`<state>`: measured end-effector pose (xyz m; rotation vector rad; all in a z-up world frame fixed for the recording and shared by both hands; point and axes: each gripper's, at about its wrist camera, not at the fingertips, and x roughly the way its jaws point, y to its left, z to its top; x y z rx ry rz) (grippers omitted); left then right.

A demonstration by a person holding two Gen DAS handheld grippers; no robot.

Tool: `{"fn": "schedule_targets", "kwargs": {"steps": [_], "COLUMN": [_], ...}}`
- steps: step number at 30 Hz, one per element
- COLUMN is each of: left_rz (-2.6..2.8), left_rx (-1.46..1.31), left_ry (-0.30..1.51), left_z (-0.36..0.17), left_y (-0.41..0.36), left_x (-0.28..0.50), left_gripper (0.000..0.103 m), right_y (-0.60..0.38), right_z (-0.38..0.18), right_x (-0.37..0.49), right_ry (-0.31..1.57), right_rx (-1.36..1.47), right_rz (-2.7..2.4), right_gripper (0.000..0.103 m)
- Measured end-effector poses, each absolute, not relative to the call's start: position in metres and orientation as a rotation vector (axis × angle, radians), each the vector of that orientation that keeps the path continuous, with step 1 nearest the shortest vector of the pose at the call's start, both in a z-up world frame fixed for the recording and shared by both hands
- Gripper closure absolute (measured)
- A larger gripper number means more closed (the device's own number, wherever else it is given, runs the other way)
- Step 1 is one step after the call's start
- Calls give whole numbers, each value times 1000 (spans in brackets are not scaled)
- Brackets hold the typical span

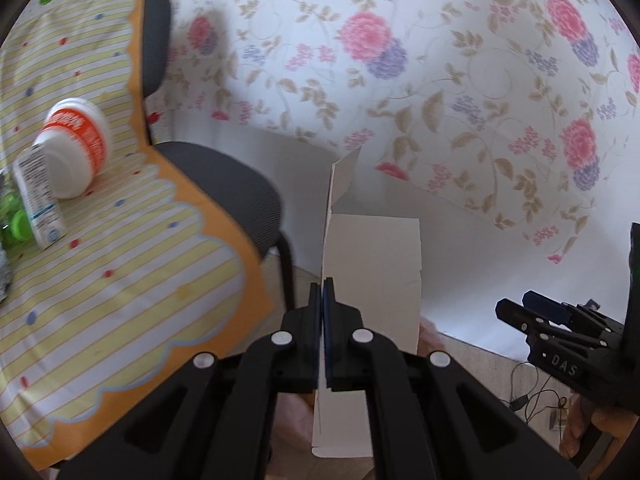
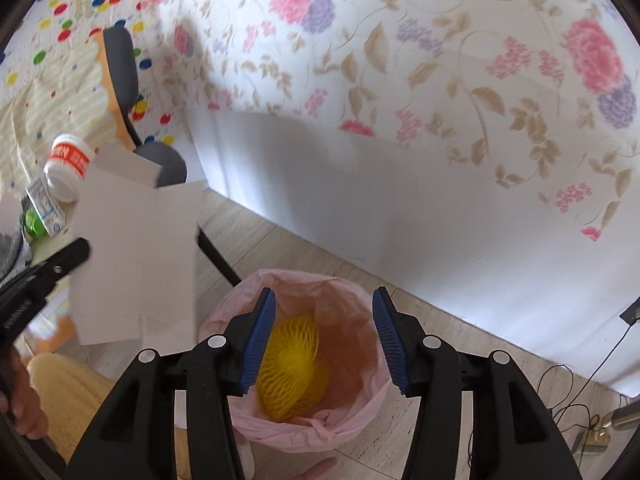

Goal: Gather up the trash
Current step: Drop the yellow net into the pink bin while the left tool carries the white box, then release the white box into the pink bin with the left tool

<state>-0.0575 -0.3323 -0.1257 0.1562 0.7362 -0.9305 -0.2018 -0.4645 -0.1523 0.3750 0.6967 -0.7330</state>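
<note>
My left gripper (image 1: 323,294) is shut on the edge of a flattened white cardboard box (image 1: 372,280) and holds it upright in the air. In the right wrist view the same cardboard box (image 2: 136,248) hangs at the left, with one black finger (image 2: 72,254) of the left gripper against it. My right gripper (image 2: 324,320) stands open with nothing between its blue pads. It hovers over a bin lined with a pink bag (image 2: 360,304), where a yellow foam net (image 2: 292,368) lies inside. From the left wrist view, the right gripper (image 1: 516,304) is at the right edge.
A table with a striped cloth (image 1: 120,280) carries a white jar with an orange label (image 1: 76,144), a white tube (image 1: 38,196) and green caps (image 1: 16,224). A grey chair (image 1: 224,184) stands beside it. Behind is a floral wall (image 2: 440,80), and cables (image 2: 568,396) lie on the floor.
</note>
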Motion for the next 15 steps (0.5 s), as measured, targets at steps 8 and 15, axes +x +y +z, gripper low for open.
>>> {"fn": "schedule_targets", "kwargs": {"steps": [8, 15], "left_rz": [-937, -823], "left_rx": [161, 218], "left_ry": [635, 692], "left_z": [-128, -133], "left_y": [-369, -339], "left_x": [-70, -47], "left_gripper": [38, 38], "right_y": [-475, -466], "right_z": [-154, -162], "right_x": [-211, -198], "right_ry": [670, 693], "right_rx": [405, 409], "right_rz": [-737, -686], "right_gripper": [46, 46]}}
